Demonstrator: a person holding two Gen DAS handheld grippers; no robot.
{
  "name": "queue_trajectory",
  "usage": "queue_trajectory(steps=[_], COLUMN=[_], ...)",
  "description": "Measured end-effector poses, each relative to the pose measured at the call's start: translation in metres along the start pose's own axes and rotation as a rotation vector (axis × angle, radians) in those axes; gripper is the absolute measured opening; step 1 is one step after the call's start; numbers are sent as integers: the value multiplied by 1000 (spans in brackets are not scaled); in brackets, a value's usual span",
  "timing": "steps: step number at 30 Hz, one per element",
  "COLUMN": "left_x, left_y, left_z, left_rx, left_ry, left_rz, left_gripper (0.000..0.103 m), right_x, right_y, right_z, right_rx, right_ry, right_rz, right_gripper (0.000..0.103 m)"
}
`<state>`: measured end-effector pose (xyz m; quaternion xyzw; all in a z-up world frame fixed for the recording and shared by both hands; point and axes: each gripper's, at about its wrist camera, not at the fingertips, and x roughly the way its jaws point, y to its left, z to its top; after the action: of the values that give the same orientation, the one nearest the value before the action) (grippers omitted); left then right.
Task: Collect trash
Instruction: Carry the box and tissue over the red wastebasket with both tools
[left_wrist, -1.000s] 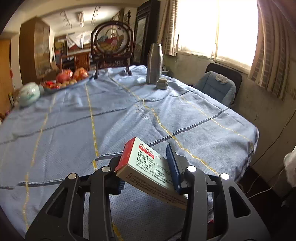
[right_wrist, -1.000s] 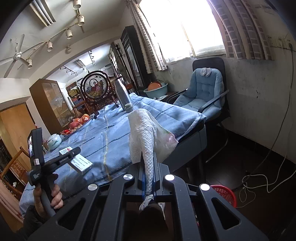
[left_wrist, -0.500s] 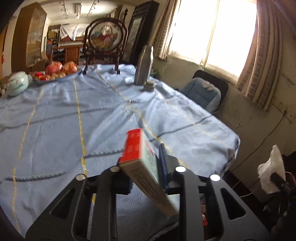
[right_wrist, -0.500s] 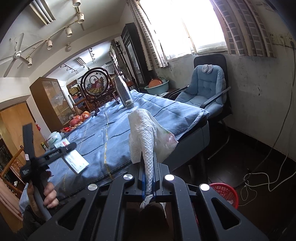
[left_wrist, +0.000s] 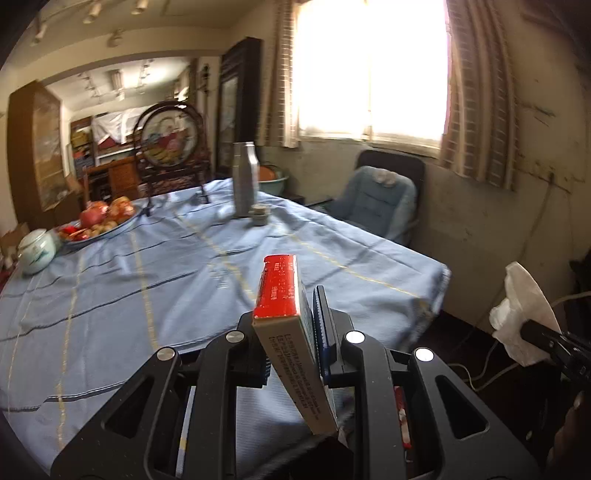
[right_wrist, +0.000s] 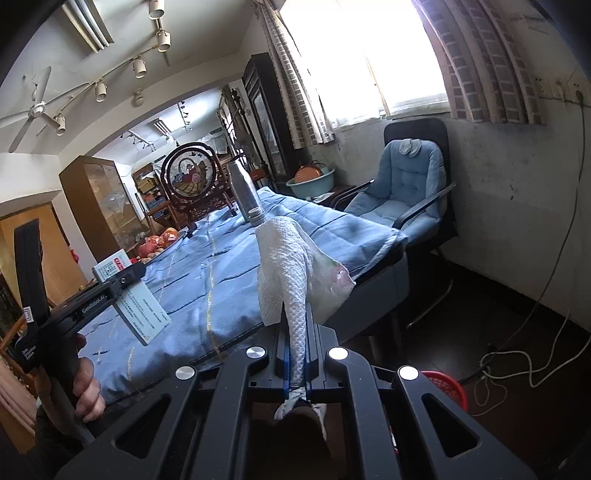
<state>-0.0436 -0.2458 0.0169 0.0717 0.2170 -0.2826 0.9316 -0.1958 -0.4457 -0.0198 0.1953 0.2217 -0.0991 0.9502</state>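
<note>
My left gripper (left_wrist: 291, 328) is shut on a white medicine box with a red end (left_wrist: 286, 325), held on edge above the near side of the blue tablecloth (left_wrist: 147, 273). In the right wrist view the same box (right_wrist: 133, 295) hangs tilted from the left gripper (right_wrist: 125, 275), held by a hand at the left. My right gripper (right_wrist: 297, 332) is shut on a crumpled white paper towel (right_wrist: 288, 266), off the table's corner. That towel (left_wrist: 524, 314) also shows at the right of the left wrist view. A red basket (right_wrist: 448, 391) stands on the dark floor below.
A steel bottle (left_wrist: 244, 181) with its cap, a fruit plate (left_wrist: 99, 221), a pale green jar (left_wrist: 35, 251) and a round framed picture (left_wrist: 168, 140) stand on the far part of the table. A blue cushioned chair (right_wrist: 402, 188) sits by the wall. White cables (right_wrist: 517, 362) lie on the floor.
The left gripper closed on the box, lifted it off the cloth and swung right, so the box now stands on edge. The right gripper and its towel stayed put.
</note>
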Motion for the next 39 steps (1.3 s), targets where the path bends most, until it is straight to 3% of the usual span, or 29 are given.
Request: queue_trajectory(steps=[9,19,39], left_x=[13,59,172], left_y=[-67,-141,-207], left_z=[-10,-43,-120], left_rx=[99,190,251], left_ry=[44,172,483], left_rz=[-114,-250,-376], left_gripper=[21,21,21], right_x=[-18,0,62], right_y=[-31,-94,-186], right_z=[-4,-24,-83], right_rx=[29,149,337], right_ry=[-12,48,220], right_rz=[-55,-136,-226], right_gripper=[6,6,6])
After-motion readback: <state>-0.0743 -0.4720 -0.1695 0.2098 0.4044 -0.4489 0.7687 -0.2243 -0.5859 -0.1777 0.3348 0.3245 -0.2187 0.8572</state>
